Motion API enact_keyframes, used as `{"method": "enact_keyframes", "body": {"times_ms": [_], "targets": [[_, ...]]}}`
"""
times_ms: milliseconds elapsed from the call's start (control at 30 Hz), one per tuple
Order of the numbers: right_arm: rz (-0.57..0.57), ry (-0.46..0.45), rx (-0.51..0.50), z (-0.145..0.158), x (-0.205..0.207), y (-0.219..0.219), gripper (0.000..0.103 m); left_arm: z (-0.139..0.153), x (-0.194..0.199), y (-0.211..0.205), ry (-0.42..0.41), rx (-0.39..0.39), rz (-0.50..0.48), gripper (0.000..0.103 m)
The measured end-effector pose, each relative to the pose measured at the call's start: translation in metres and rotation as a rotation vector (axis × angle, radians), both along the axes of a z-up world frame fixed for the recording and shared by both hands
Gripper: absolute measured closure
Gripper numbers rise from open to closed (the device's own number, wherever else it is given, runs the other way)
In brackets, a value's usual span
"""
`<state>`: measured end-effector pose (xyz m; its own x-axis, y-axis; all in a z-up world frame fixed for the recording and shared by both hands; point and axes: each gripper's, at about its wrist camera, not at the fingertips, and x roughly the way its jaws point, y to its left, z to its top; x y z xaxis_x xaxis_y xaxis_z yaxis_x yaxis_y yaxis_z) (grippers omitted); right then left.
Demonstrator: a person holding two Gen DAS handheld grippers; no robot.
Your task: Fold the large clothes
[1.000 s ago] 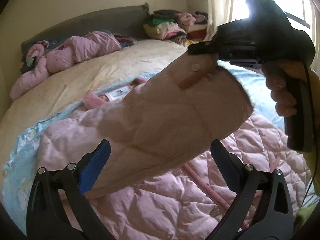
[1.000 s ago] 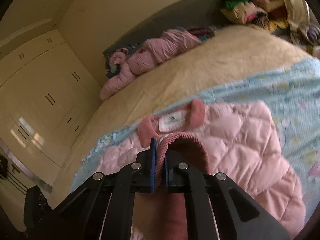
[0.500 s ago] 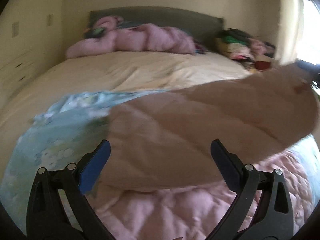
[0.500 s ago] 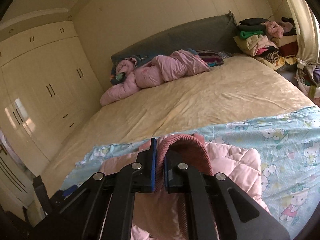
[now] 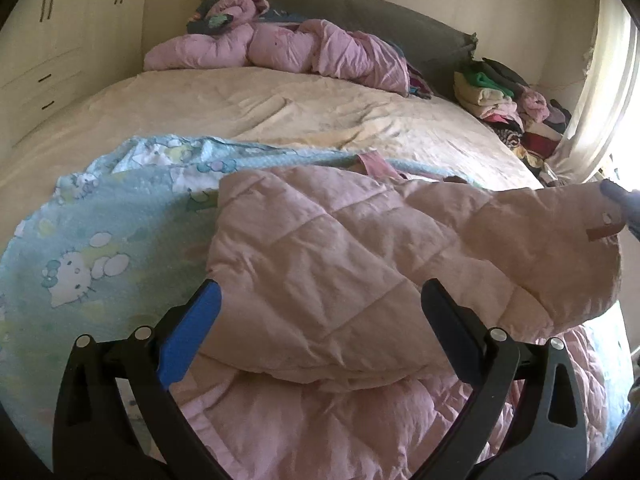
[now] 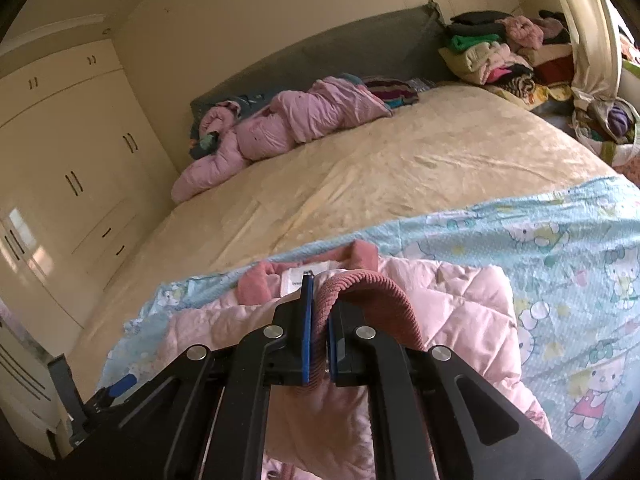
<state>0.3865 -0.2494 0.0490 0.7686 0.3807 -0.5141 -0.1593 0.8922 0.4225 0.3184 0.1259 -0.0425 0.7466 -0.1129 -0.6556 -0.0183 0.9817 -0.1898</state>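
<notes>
A pale pink quilted jacket [image 5: 340, 408] lies on a light blue cartoon-print sheet [image 5: 100, 248] at the near end of the bed. My right gripper [image 6: 318, 312] is shut on the jacket's dark pink ribbed cuff [image 6: 372, 296] and holds the sleeve [image 5: 400, 264] raised across the jacket body. The right gripper's tip shows at the right edge of the left wrist view [image 5: 620, 204]. My left gripper [image 5: 320, 312] is open and empty, just in front of the lifted sleeve. The jacket's collar and white label [image 6: 308, 276] lie beyond the cuff.
The bed has a cream cover [image 6: 380, 172]. A crumpled pink puffy garment [image 5: 280, 48] lies by the grey headboard [image 6: 320, 52]. A pile of folded clothes [image 6: 500, 52] sits at the far right by the curtain [image 5: 592, 92]. Cream wardrobes [image 6: 68, 168] stand on the left.
My right gripper has carried the sleeve across the jacket, from high in front of the left camera to lower at the right. My left gripper has swung left and stayed open.
</notes>
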Motion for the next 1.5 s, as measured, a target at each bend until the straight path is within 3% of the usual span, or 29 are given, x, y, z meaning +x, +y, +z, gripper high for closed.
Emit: {"method": "enact_keyframes", "body": {"times_ms": [367, 433, 500, 567, 633, 833, 900, 1100, 1200, 1267, 1500], "targets": [[-0.021, 0.092, 0.036, -0.033, 0.005, -0.009, 0.094, -0.013, 0.005, -0.011, 0.035, -0.071, -0.054, 0.01], [-0.026, 0.105, 0.041, -0.035, 0.004, -0.011, 0.091, -0.016, 0.007, -0.015, 0.049, -0.047, -0.059, 0.01], [-0.03, 0.118, 0.046, -0.038, 0.003, -0.013, 0.072, -0.021, 0.009, -0.017, 0.071, -0.018, -0.053, 0.01], [-0.042, 0.131, 0.048, -0.039, -0.002, -0.017, 0.061, -0.025, 0.011, -0.017, 0.092, -0.006, -0.051, 0.01], [-0.051, 0.137, 0.039, -0.039, -0.008, -0.02, 0.06, -0.03, 0.013, -0.017, 0.112, 0.002, -0.044, 0.01], [-0.099, 0.043, -0.081, -0.022, -0.037, -0.019, 0.053, -0.041, 0.015, -0.015, 0.135, 0.006, -0.044, 0.009], [-0.076, 0.015, -0.12, -0.018, -0.044, -0.007, 0.042, -0.043, 0.015, -0.015, 0.14, 0.01, -0.047, 0.009], [0.047, -0.016, -0.225, -0.02, -0.051, 0.043, 0.029, -0.045, 0.014, -0.013, 0.151, 0.0, -0.046, 0.008], [0.112, 0.004, -0.241, -0.029, -0.047, 0.067, 0.021, -0.047, 0.014, -0.012, 0.156, -0.003, -0.046, 0.008], [0.155, 0.043, -0.229, -0.038, -0.04, 0.081, 0.02, -0.046, 0.014, -0.013, 0.156, -0.002, -0.046, 0.008], [0.11, 0.174, -0.383, -0.075, -0.012, 0.108, 0.018, -0.047, 0.013, -0.013, 0.156, -0.004, -0.046, 0.008]]}}
